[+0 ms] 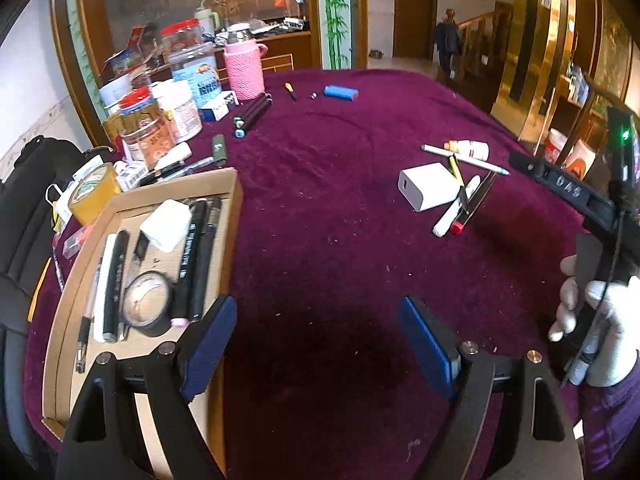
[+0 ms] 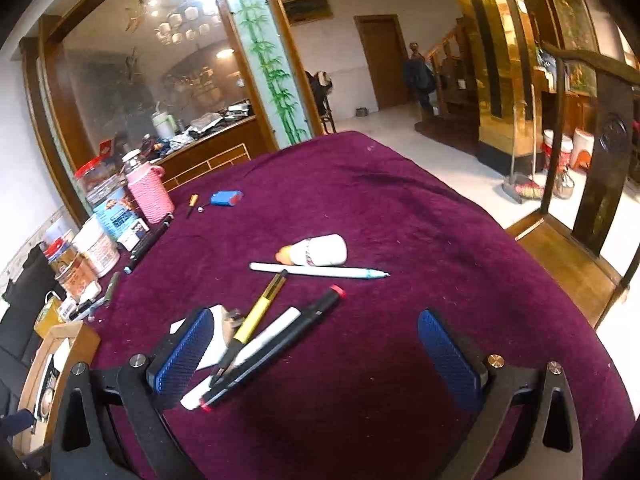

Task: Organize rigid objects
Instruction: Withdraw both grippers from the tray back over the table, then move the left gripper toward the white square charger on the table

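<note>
Plush maroon velvet covers the tabletop (image 1: 340,200). At my nine o'clock, a shallow cardboard tray (image 1: 236,200) holds black markers, a tape roll (image 1: 147,303) and a white block. At two o'clock lie a boxy white charger (image 1: 426,186), a glue bottle (image 2: 320,250) and slim pens. My left gripper (image 1: 316,350) and right gripper (image 2: 316,354) both gape, empty.

Home dining room, round table (image 2: 400,208) under purple cloth, glass-fronted cabinet (image 2: 160,80) (bamboo-painted panel), wooden staircase (image 2: 448,76)
</note>
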Action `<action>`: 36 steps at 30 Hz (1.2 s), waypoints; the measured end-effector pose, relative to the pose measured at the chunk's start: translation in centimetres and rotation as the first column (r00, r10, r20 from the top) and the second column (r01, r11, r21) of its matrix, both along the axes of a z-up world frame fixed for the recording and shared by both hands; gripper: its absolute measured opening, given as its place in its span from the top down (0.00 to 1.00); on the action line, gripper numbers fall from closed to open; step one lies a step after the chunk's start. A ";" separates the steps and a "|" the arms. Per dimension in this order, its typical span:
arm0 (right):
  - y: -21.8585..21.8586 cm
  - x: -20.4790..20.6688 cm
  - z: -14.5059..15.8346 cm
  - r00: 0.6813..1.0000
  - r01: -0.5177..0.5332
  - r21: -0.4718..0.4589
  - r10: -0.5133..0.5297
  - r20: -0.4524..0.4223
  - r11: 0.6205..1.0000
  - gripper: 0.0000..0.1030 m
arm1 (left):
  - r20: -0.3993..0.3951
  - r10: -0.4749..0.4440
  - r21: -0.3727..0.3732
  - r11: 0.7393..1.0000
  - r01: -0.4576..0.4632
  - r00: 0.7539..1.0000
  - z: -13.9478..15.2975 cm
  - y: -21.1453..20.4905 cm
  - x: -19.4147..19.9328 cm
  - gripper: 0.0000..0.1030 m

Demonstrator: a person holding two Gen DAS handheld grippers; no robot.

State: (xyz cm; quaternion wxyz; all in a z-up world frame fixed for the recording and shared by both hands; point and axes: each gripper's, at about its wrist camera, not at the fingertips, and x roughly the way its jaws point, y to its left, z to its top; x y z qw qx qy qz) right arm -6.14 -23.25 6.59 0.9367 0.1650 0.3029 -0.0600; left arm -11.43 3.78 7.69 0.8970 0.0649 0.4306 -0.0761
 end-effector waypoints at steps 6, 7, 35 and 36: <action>-0.5 0.1 -0.3 1.000 -0.024 0.054 0.023 0.008 0.998 0.00 | -0.040 -0.001 0.020 1.000 0.002 0.999 -2.0 -1.9 2.3 0.20; -0.4 0.2 -0.3 1.000 -0.028 0.056 0.028 0.006 0.998 0.00 | -0.045 -0.002 0.021 1.000 0.003 0.999 -2.2 -2.1 2.6 0.20; -0.5 0.8 -1.2 1.000 0.002 0.059 0.000 -0.031 0.998 0.00 | -0.121 0.053 -0.031 0.998 -0.058 0.991 -6.8 -2.6 7.4 0.00; -0.5 0.9 -1.3 0.999 0.001 0.060 0.001 -0.037 0.998 0.00 | -0.122 0.053 -0.032 0.998 -0.058 0.991 -6.8 -2.6 7.4 0.00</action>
